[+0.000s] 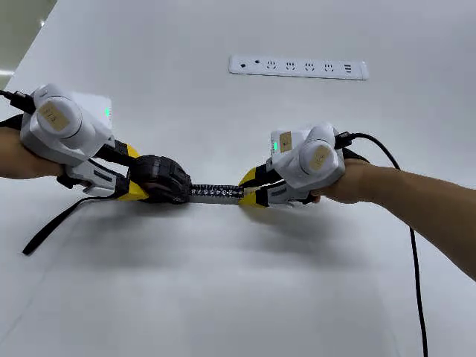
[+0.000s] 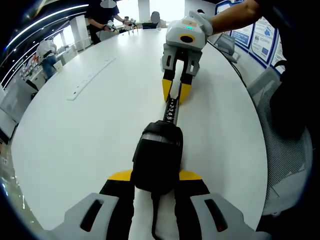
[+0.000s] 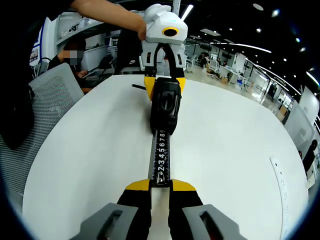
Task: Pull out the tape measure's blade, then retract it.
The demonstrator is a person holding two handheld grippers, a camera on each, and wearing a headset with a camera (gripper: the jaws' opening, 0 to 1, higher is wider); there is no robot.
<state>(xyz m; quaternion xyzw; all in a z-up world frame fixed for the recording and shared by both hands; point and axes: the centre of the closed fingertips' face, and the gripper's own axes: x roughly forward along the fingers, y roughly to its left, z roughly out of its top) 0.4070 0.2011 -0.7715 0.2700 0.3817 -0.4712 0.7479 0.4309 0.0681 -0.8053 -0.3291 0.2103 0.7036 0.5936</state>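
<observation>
surface (image 1: 223, 297): open across lower centre (widest gap) | tape measure (image 1: 160, 178) with blade (image 1: 216, 192) out: bars mid-frame | power strip (image 1: 298, 67): upper centre, well apart | black strap (image 1: 48, 232): trails lower left | black cable (image 1: 415, 282): runs down right edge

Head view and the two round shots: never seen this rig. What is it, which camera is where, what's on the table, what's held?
There is no robot here: a person holds a two-jaw gripper in each hand. The head view comes from a headset camera looking down at the work. Each round picture comes from a fisheye camera riding on one gripper, looking along that gripper's own yellow-tipped jaws.

A power strip lies on the white table, beyond the work. The left gripper is shut on the black tape measure case, and its strap trails on the table. The right gripper is shut on the end of the blade, which is pulled out a short way between the two. The right gripper view shows its numerals 2 to 9.
</observation>
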